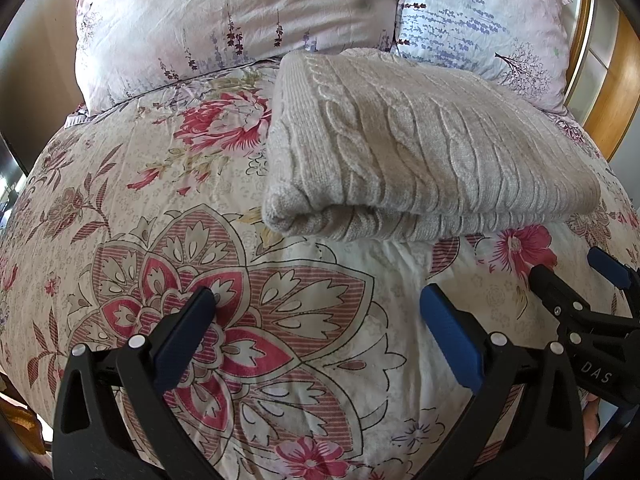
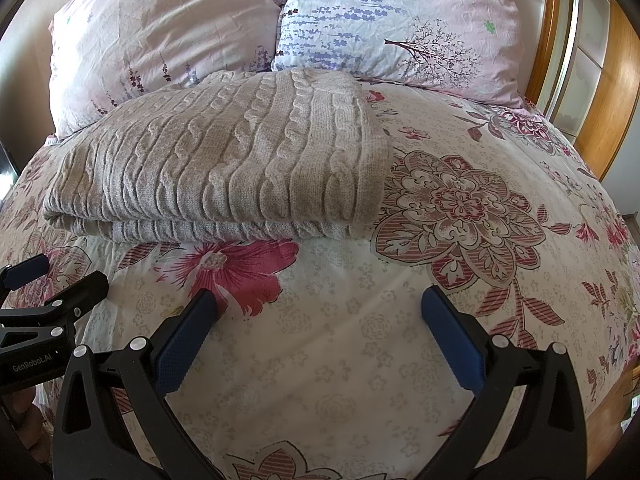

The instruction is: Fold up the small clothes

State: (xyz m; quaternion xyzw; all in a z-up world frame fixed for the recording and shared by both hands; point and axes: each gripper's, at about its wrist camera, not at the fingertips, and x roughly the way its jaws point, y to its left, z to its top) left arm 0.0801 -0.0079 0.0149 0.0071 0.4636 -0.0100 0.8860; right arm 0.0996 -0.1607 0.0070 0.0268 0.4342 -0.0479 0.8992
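Note:
A beige cable-knit sweater (image 1: pixel 420 152) lies folded in a neat rectangle on the floral bedspread (image 1: pixel 200 184), its folded edge toward me. It also shows in the right wrist view (image 2: pixel 224 164). My left gripper (image 1: pixel 318 304) is open and empty, just above the bedspread, short of the sweater's near edge. My right gripper (image 2: pixel 320 308) is open and empty too, in front of the sweater's right part. The right gripper shows at the right edge of the left wrist view (image 1: pixel 572 276), and the left gripper at the left edge of the right wrist view (image 2: pixel 56 276).
Two floral pillows (image 1: pixel 240 20) (image 1: pixel 480 24) lie against the head of the bed behind the sweater. A wooden bed frame (image 2: pixel 612 92) runs along the right. The bedspread (image 2: pixel 480 280) stretches to the right of the sweater.

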